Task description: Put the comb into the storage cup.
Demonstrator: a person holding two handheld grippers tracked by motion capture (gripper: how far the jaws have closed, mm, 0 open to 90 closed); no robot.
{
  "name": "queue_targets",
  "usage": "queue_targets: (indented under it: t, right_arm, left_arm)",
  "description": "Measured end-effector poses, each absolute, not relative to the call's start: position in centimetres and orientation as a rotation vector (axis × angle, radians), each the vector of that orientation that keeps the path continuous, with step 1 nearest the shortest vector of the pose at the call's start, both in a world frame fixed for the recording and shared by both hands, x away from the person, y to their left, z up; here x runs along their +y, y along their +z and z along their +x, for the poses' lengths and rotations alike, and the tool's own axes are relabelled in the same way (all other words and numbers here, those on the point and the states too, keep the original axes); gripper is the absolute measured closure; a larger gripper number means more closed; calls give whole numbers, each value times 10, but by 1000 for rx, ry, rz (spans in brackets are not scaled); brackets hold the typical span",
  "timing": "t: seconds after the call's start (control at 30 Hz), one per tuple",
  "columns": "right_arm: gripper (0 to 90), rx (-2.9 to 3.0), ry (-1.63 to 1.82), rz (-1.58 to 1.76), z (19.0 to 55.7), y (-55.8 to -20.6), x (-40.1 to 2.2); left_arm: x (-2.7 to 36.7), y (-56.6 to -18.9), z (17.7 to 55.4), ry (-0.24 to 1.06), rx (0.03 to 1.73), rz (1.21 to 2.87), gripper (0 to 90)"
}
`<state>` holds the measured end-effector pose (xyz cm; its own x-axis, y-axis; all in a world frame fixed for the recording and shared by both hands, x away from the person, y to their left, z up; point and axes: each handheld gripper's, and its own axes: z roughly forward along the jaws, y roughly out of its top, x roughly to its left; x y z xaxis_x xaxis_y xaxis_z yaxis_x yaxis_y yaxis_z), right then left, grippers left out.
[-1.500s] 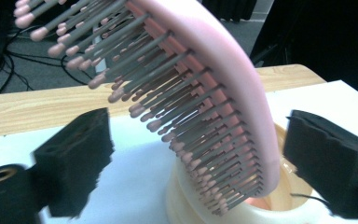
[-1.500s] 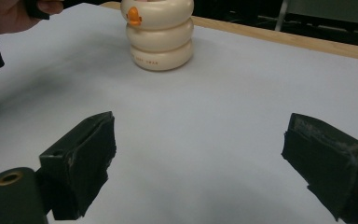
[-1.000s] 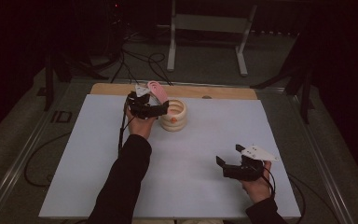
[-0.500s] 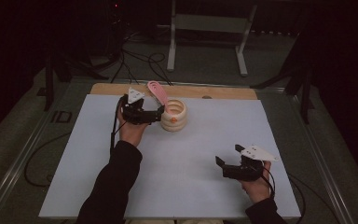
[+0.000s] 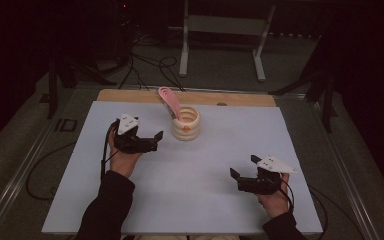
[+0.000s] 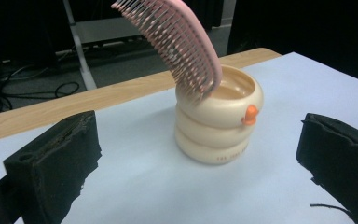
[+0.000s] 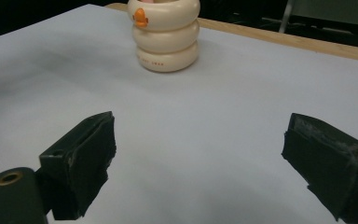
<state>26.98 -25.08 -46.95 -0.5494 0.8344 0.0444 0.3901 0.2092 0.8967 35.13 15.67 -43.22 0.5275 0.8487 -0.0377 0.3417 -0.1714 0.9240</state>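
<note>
Pink plastic comb looks light and stiff, leaning in the cup; grip its spine, both grippers' jaws gaping wide.

Sleeves: dark, long, reaching to both wrists.
Left gripper: black body, grey three-cornered plate on top behind the jaws, black cable trailing back from it along the forearm.
Right gripper: black body, same grey plate behind the jaws, thin black cable looping at the wrist.
Jaws: black blocks, rough and frayed at the edges.
</note>
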Motion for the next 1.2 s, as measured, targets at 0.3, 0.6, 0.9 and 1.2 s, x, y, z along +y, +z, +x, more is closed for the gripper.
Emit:
queue_targets:
  t: [0.3, 0.6, 0.9, 1.2]
  right_arm:
    - [89, 2023, 1324, 1131, 269, -468, -255]
    - [89, 2008, 1350, 1114, 266, -467, -256]
    - [89, 1950, 1404, 1083, 260, -462, -262]
    - [89, 1895, 1424, 1072, 257, -460, -269]
  left_arm:
    - [192, -442, 315, 668, 990, 1734, 1]
    - [215, -457, 296, 667, 988, 1738, 1]
    - [228, -466, 278, 671, 970, 1719, 2]
    - [240, -469, 265, 697, 969, 1676, 2]
